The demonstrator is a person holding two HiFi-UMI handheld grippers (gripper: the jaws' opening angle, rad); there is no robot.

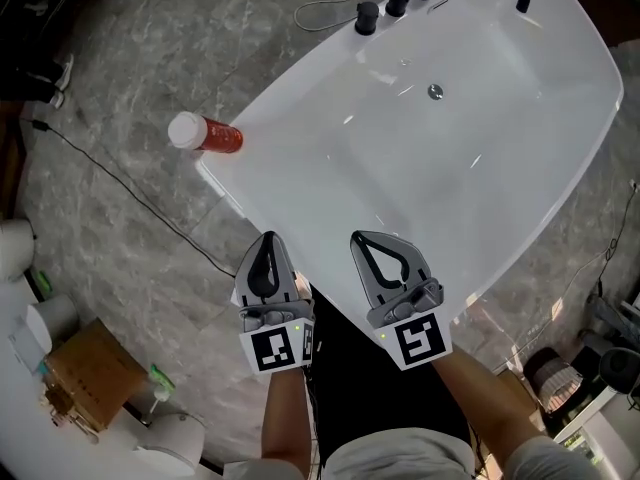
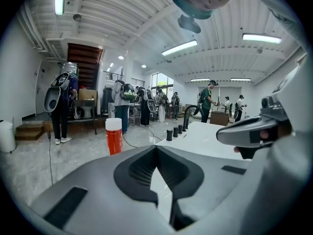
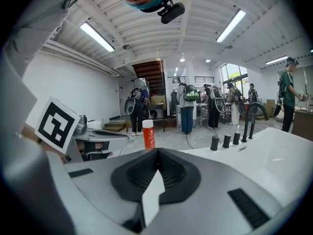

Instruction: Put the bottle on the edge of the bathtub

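Nearest us, the left gripper (image 1: 268, 244) and the right gripper (image 1: 364, 246) hang side by side over the near end of the bathtub (image 1: 262, 190). In each gripper view the jaws meet at their tips with nothing between them (the pale wedge lower down is only the tub showing through the gap behind the pads). So both are closed and empty.

Ahead of the left gripper's jaws and off to their left, well apart from them, stands the red bottle (image 1: 207, 135) with its white cap. It is upright at the tub's outer left corner. From the right gripper's jaws it also lies ahead and to the left, farther off. Its base is hidden behind the jaws in both gripper views. From the head view we judge that it rests on the rim itself, right at the edge.

Farther ahead of the jaws, at the tub's far end, sit the black tap knobs (image 1: 397, 0).

We take the placing as done: the bottle is set down and neither gripper touches it, so little or nothing seems left.
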